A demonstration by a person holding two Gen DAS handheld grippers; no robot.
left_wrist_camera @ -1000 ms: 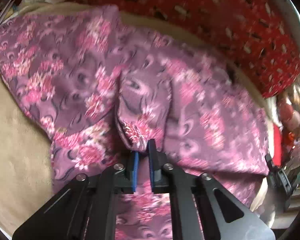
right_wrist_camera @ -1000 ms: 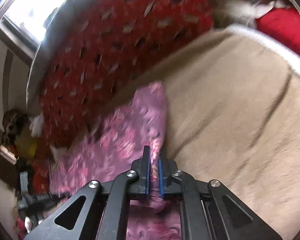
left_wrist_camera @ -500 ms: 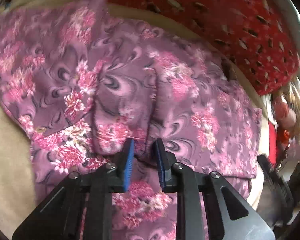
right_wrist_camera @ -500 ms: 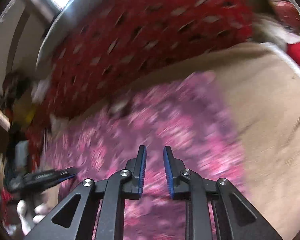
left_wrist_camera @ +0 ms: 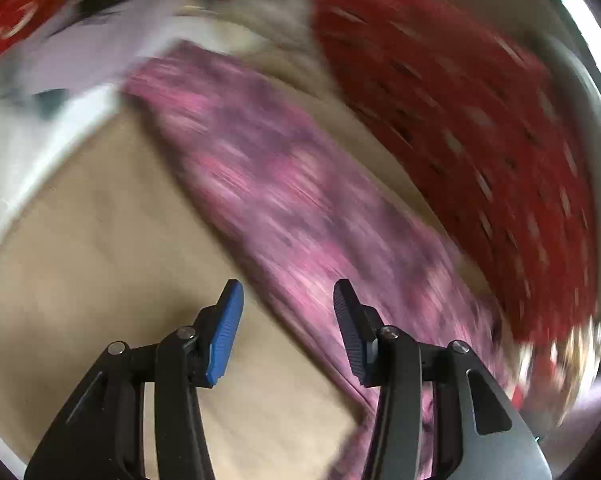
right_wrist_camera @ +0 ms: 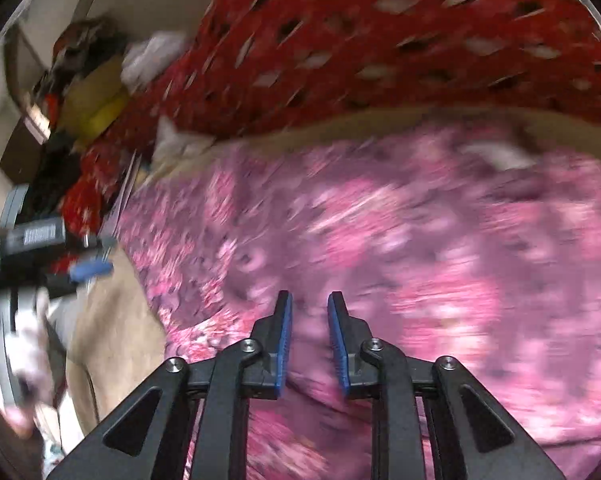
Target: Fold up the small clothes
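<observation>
Lying flat on beige surface (left_wrist_camera: 100, 248): floral garment (right_wrist_camera: 380, 240).

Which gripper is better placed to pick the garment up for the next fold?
Probably the right gripper: it is open directly over the garment. The left gripper, also open, hangs mostly over the beige cover beside the garment's edge.

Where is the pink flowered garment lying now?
In both wrist views the pink flowered garment lies on the beige surface, just below the red patterned cloth.

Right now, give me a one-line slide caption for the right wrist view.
Open right hand-held gripper poised above the pink floral garment spread on a beige surface.
</observation>
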